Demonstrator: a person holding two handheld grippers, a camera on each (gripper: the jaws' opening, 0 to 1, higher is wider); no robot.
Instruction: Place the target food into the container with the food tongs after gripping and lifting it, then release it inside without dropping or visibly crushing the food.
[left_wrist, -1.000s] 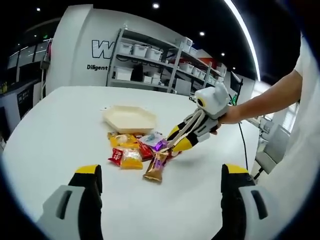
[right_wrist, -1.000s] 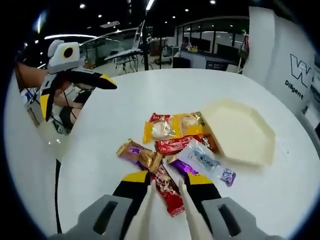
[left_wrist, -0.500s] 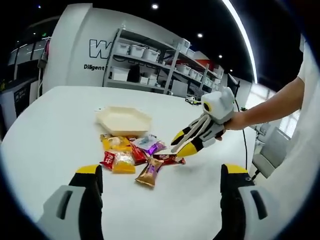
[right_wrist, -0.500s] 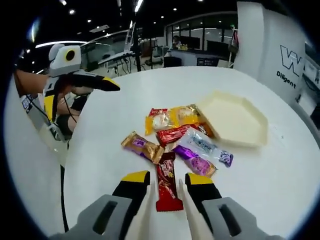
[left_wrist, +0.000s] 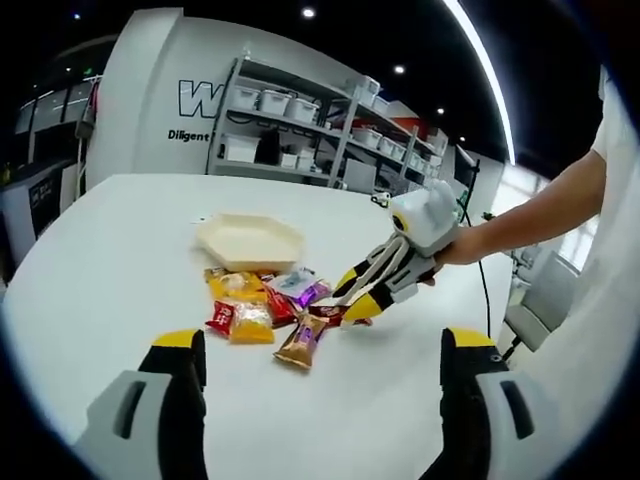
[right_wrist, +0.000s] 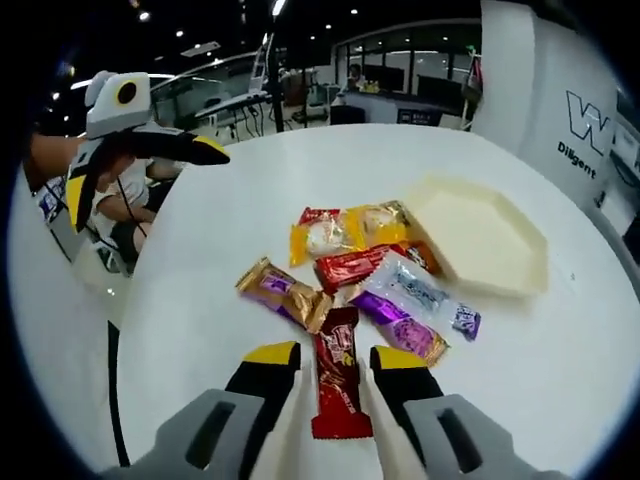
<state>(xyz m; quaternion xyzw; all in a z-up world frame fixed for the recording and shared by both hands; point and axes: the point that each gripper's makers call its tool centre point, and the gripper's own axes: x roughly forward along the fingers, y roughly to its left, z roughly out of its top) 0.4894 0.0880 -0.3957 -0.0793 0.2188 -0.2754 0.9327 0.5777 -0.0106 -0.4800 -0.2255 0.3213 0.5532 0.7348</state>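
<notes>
In the left gripper view, the left gripper (left_wrist: 318, 372) hangs above the white round worktop (left_wrist: 110, 270) with its yellow-tipped fingers (left_wrist: 180, 345) spread wide and nothing between them. Ahead lies a cluster of wrapped snacks: a gold-and-purple wrapped bar (left_wrist: 300, 342) nearest, a small red packet (left_wrist: 222, 317), a yellow packet (left_wrist: 250, 322) and an orange-yellow packet (left_wrist: 233, 286) behind them. The right gripper (left_wrist: 352, 288), held by a person's hand (left_wrist: 452, 243), reaches in from the right, its tips down at the dark red wrapped bar (left_wrist: 335, 316). Beyond the snacks sits the cream hexagonal plastic container (left_wrist: 250, 241), apart from the pile's near side. Metal shelving with white bins (left_wrist: 300, 130) lines the wall behind.

In the right gripper view, the right gripper's fingers (right_wrist: 270, 365) stand apart on either side of the dark red wrapped bar (right_wrist: 338, 385), which lies flat on the worktop (right_wrist: 560, 370); whether they touch it I cannot tell. Just beyond lie the gold-and-purple bar (right_wrist: 282, 294), a purple-and-gold packet (right_wrist: 402, 328), a clear-white packet (right_wrist: 425, 297) and a red wrapper (right_wrist: 352, 268). The container (right_wrist: 485, 245) lies at the upper right, touching the pile's edge. The left gripper (right_wrist: 140, 165) hovers at the upper left, its fingers parted. Office desks and ceiling lights show behind.
</notes>
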